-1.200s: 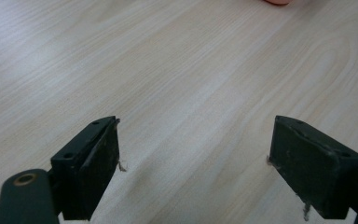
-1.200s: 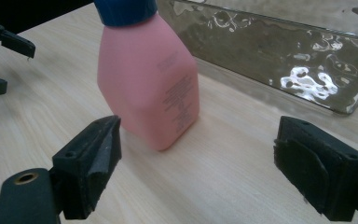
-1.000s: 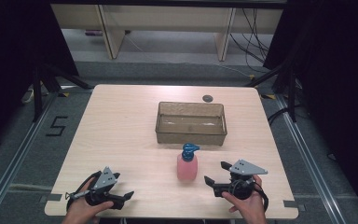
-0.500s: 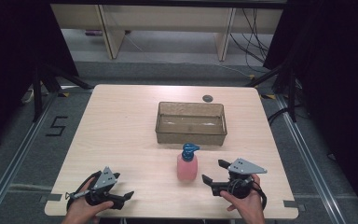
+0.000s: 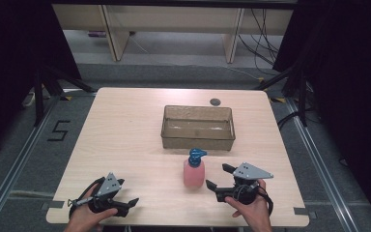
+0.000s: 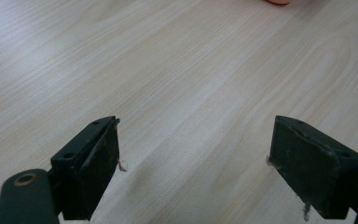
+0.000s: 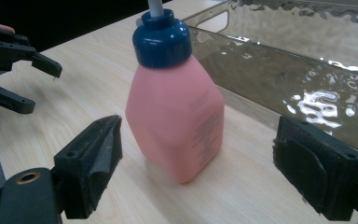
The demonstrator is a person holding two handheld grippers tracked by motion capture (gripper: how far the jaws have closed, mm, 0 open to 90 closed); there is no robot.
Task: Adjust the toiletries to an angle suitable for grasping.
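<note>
Pink bottle (image 5: 193,170) stood upright just in front of the clear bin (image 5: 198,140). Right gripper (image 5: 220,178) spread wide beside it, left gripper (image 5: 128,205) spread, well left. Off-centre closing could likely topple the tall bottle.

bottle (image 7: 175,123) – pink, blue cap | bin (image 5: 198,126) – smoky clear | table (image 5: 125,125) – pale woodgrain

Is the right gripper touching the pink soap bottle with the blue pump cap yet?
Apart. In the right gripper view, the right gripper stands open, bare table on both sides of the pink plastic bottle with the blue pump cap, which stands ahead of the jaws.
</note>
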